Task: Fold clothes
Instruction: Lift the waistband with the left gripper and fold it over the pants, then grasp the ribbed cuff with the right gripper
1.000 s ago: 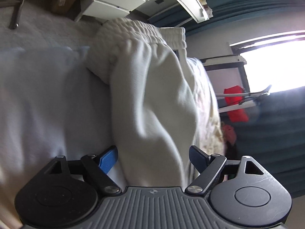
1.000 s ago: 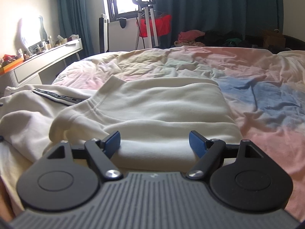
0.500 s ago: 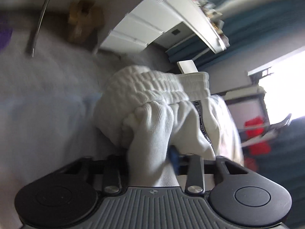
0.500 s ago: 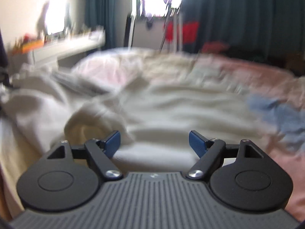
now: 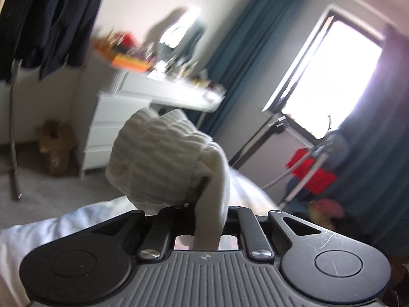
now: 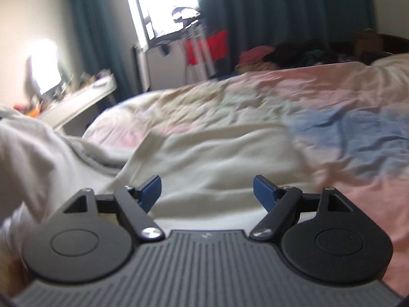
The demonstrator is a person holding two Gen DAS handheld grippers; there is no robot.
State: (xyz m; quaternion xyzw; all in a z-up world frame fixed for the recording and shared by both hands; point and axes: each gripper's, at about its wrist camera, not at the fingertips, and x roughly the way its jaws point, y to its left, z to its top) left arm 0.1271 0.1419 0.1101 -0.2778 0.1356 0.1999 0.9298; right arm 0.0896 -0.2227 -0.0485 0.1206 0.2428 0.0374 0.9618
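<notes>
Right now the left gripper is clamping its 2 fingers on the ribbed waistband of the cream sweatpants, holding it bunched up in the air. Meanwhile the right gripper is hovering with fingers spread apart over the garment lying on the pastel bedspread.

Your left gripper has its fingertips buried in the white garment; clutter on the table at 12 o'clock is blurred.

cream sweatpants, bunched, partly lifted
</notes>
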